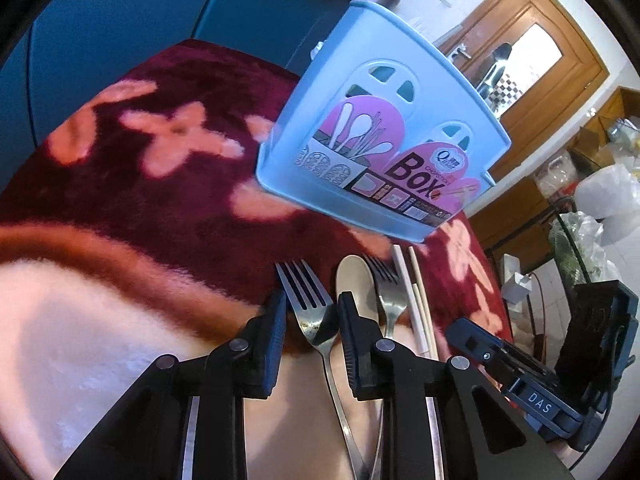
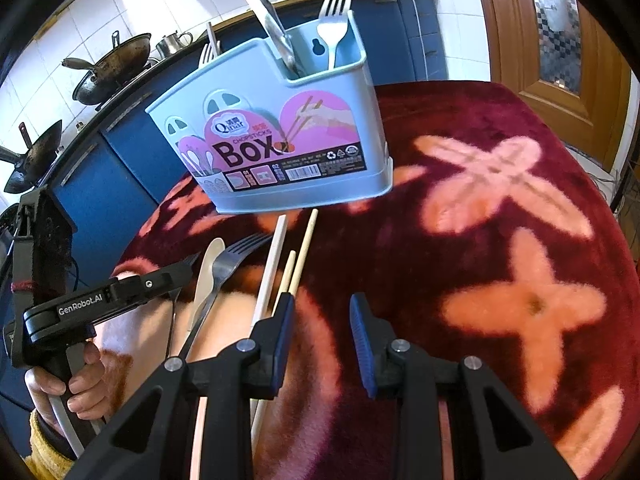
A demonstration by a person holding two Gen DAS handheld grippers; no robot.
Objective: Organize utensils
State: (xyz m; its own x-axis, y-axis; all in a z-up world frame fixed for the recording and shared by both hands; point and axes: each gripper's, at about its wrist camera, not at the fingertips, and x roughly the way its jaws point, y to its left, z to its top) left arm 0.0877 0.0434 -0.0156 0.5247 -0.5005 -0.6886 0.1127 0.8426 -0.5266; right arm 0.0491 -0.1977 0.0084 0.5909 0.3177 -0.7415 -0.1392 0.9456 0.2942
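On blanket (image 2: 500, 128) | box (image 2: 280, 120): fork (image 2: 334, 20), knife (image 2: 268, 12)

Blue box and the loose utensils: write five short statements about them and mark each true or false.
1. The blue box stands upright on the red cloth. True.
2. The box is empty. False: a white fork and other utensils stand in it.
3. A steel fork lies between the left claw's fingers. True.
4. The right claw is shut on the chopsticks. False: it is open and holds nothing; the chopsticks lie by its left finger.
5. A pale spoon lies beside a second fork. True.
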